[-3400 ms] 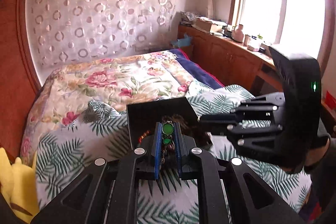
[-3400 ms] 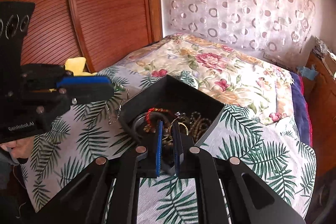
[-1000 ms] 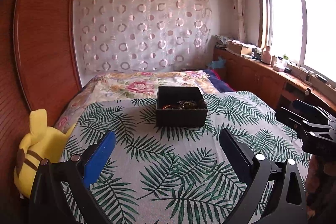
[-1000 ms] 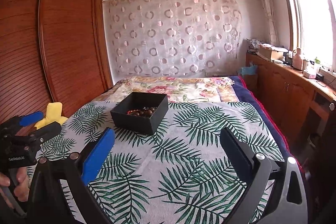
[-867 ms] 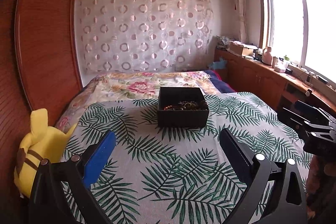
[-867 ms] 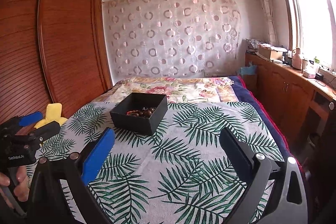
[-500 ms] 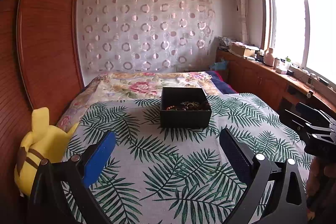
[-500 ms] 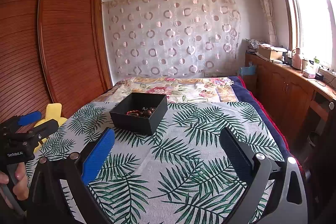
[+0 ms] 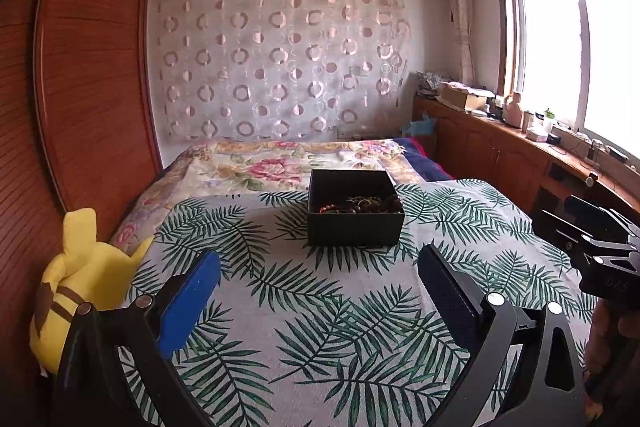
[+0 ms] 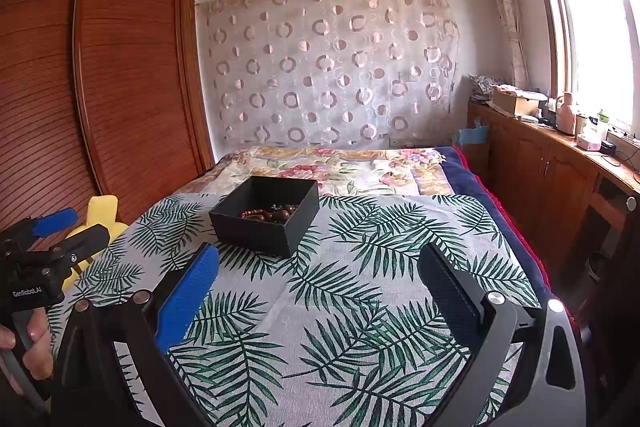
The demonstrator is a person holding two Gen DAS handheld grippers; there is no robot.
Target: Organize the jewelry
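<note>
A black open box [image 9: 354, 227] [image 10: 256, 231] stands in the middle of the bed on the palm-leaf cloth. Inside lies a heap of jewelry [image 9: 358, 205] [image 10: 270, 215], brown and reddish beads with some metal pieces. My left gripper [image 9: 318, 273] hangs open well short of the box, nothing between its fingers. My right gripper [image 10: 318, 267] is open too, back from the box and to its right. In the right wrist view the left gripper [image 10: 60, 227] shows at the left edge, held by a hand [image 10: 28, 343].
A yellow plush toy [image 9: 76, 287] lies at the bed's left edge against a wooden wardrobe [image 10: 100, 67]. A floral quilt [image 9: 272, 163] covers the far half of the bed. Wooden cabinets [image 10: 560, 179] with clutter run under the window on the right.
Earlier both grippers were shut over the box, the left on a green-beaded piece. Both are now open and drawn far back. Over the last second the views shift only slightly.
</note>
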